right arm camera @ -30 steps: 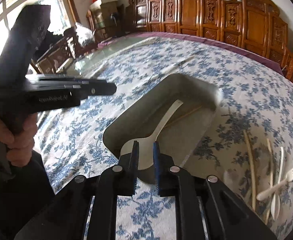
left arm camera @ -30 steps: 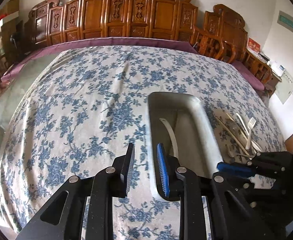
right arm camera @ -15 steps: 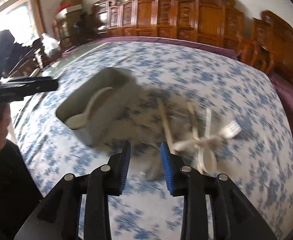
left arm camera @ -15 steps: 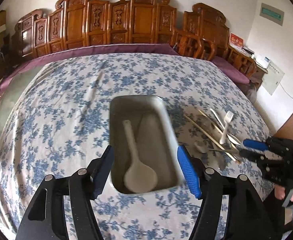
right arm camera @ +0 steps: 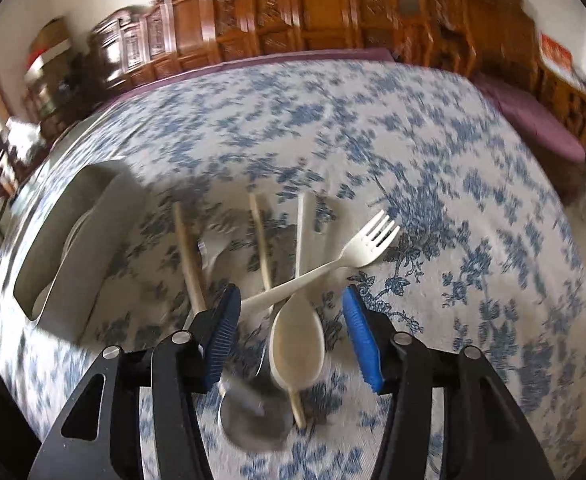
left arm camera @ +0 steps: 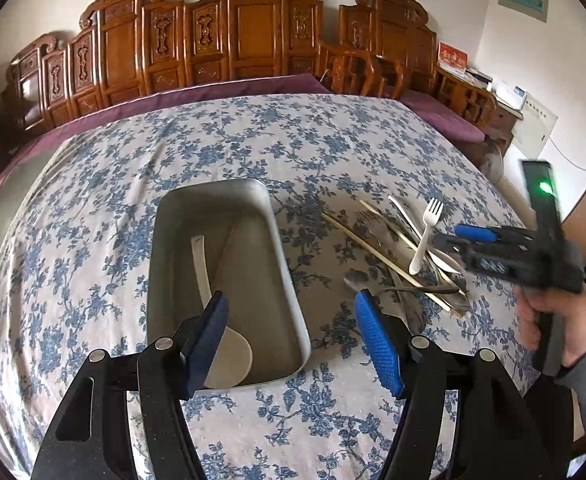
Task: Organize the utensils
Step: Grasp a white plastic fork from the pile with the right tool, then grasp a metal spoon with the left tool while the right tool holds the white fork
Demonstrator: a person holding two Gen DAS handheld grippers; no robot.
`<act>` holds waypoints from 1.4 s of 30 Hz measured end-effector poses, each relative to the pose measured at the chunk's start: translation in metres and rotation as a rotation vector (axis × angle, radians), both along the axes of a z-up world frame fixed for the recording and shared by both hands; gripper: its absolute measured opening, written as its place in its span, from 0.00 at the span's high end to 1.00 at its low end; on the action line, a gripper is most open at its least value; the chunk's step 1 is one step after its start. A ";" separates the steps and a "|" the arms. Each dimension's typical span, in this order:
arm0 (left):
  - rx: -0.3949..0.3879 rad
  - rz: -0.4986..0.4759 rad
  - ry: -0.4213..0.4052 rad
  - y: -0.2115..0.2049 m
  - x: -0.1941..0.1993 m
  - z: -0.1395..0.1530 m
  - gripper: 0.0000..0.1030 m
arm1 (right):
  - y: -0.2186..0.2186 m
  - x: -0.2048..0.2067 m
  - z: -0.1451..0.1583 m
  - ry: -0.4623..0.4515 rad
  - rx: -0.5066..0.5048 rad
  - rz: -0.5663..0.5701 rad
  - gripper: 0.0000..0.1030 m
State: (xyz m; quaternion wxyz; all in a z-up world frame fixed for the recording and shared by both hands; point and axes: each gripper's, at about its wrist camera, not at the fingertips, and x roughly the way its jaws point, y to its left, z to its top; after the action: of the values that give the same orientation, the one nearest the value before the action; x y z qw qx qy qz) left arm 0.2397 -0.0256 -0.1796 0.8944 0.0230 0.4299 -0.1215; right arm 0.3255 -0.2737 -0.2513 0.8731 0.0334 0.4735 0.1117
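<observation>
Right wrist view is blurred, yet the loose utensils are readable: a white plastic fork (right arm camera: 333,258) lies slantwise across a pale plastic spoon (right arm camera: 297,340), with two wooden chopsticks (right arm camera: 189,256) alongside and a metal spoon (right arm camera: 253,412) nearest the camera. They rest on the blue-flowered cloth (right arm camera: 433,152) covering the bench. The right claw (right arm camera: 291,336) hangs just above this pile with its blue-padded fingers spread wide, the pale spoon's bowl seen between them, gripping nothing.

To the left of the pile sits a grey metal tray (left arm camera: 289,280) holding a white ladle-shaped spoon (left arm camera: 229,354), its bowl at the near end and its handle pointing away. In the left wrist view the left claw (left arm camera: 293,338) is over the tray's near right corner, fingers wide apart and empty. At the right edge of that view a hand (left arm camera: 553,316) grips the other tool's handle. Carved wooden chairs (left arm camera: 253,32) line the far wall.
</observation>
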 end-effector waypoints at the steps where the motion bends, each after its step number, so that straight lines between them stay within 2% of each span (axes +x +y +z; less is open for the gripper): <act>1: 0.001 -0.001 0.002 -0.001 0.000 -0.001 0.39 | -0.004 0.008 -0.006 0.020 0.015 -0.032 0.46; 6: -0.004 -0.005 0.022 -0.007 0.000 -0.007 0.39 | -0.014 0.027 -0.023 0.089 0.064 -0.137 0.46; 12: 0.000 -0.014 0.032 -0.012 0.000 -0.010 0.39 | -0.009 0.040 -0.026 0.103 0.031 -0.148 0.46; 16: 0.000 -0.013 0.032 -0.012 -0.001 -0.010 0.39 | -0.009 0.039 -0.026 0.103 -0.029 -0.157 0.64; 18: 0.007 -0.016 0.028 -0.014 -0.003 -0.009 0.39 | -0.013 0.038 -0.026 0.107 -0.030 -0.154 0.68; 20: 0.013 -0.019 0.025 -0.016 -0.004 -0.008 0.39 | -0.016 0.037 -0.026 0.114 -0.023 -0.144 0.80; 26: 0.048 -0.030 0.021 -0.027 -0.009 -0.006 0.39 | -0.024 0.030 -0.022 0.124 0.011 -0.118 0.93; 30: 0.047 -0.033 0.031 -0.036 -0.011 -0.008 0.39 | -0.027 0.026 -0.018 0.115 0.024 -0.101 0.93; 37: 0.059 -0.051 0.049 -0.058 -0.008 -0.018 0.39 | -0.036 0.009 0.011 0.045 0.072 -0.062 0.93; 42: 0.054 -0.061 0.076 -0.074 0.014 -0.034 0.39 | -0.042 -0.007 0.023 0.014 0.080 -0.034 0.93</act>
State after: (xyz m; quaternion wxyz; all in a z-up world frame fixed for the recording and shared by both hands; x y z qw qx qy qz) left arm 0.2533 -0.0995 -0.2134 0.8724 0.0558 0.4655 -0.1379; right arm 0.3183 -0.3159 -0.2284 0.8694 0.0773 0.4742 0.1155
